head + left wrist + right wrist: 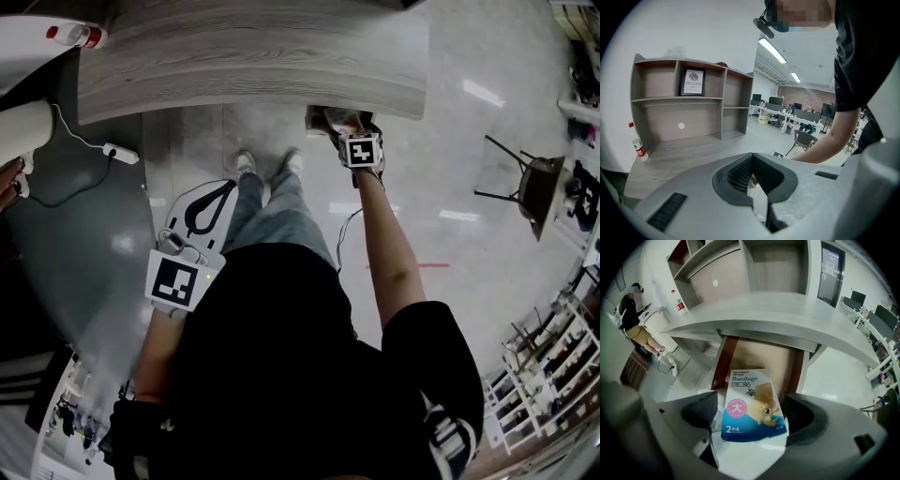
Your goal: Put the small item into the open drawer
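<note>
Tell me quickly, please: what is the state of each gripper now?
Left gripper: closed, holding nothing.
Right gripper: closed on the bandage packet, held in front of the open drawer.

Shelf unit (689, 103) stands on the desk (253, 56), against the wall. A framed card (693, 82) sits in its upper middle compartment. A bottle (638, 145) stands on the desk's left end, left of the shelf unit. The open drawer (764, 357) projects from under the desk's front edge. The bandage packet (752, 404) sits between the right gripper's (328, 120) jaws, just before the drawer. A power strip (122, 153) lies on the floor, left of the person's feet. A chair (530, 183) stands well apart to the right.
</note>
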`<state>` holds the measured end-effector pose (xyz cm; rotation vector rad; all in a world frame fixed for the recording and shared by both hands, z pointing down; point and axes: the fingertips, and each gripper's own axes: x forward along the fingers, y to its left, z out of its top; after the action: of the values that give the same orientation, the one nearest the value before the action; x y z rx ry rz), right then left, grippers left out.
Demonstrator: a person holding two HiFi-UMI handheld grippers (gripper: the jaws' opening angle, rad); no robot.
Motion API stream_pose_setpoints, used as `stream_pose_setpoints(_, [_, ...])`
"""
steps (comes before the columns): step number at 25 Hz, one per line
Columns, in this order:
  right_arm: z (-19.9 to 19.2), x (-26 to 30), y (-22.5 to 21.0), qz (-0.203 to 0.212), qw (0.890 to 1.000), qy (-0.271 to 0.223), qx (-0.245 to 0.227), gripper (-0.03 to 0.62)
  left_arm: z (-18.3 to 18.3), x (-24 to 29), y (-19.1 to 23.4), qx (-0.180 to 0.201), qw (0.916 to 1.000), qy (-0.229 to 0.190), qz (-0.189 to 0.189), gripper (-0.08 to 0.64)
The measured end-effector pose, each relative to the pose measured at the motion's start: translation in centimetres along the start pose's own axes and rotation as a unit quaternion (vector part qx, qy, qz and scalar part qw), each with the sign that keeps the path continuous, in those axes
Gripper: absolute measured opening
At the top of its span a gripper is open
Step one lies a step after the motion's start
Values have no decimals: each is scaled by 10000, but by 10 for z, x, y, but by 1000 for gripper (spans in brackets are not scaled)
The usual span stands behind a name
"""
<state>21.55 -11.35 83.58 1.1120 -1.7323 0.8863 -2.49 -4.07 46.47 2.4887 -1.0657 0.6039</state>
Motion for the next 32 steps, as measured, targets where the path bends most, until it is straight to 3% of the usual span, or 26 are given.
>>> stream_pose_setpoints(6, [3,-24,9,-82,9999,-69,0,448,5,-3,2,-21,9998,-210,-14,2])
stream_pose_setpoints(15, [25,-80,44,119,9989,-449,-36,426,19,-12,12,75,9986,-517,3,2])
stream_pose_setpoints(27, [97,-187,99,238,9847,-1690,-356,138,42,-32,42,204,9941,-1058,154,2])
stream_pose_setpoints(32, [127,-234,125,340,9724,-2275,-386,76,57,-37,54,183,9911,-1302,192,2])
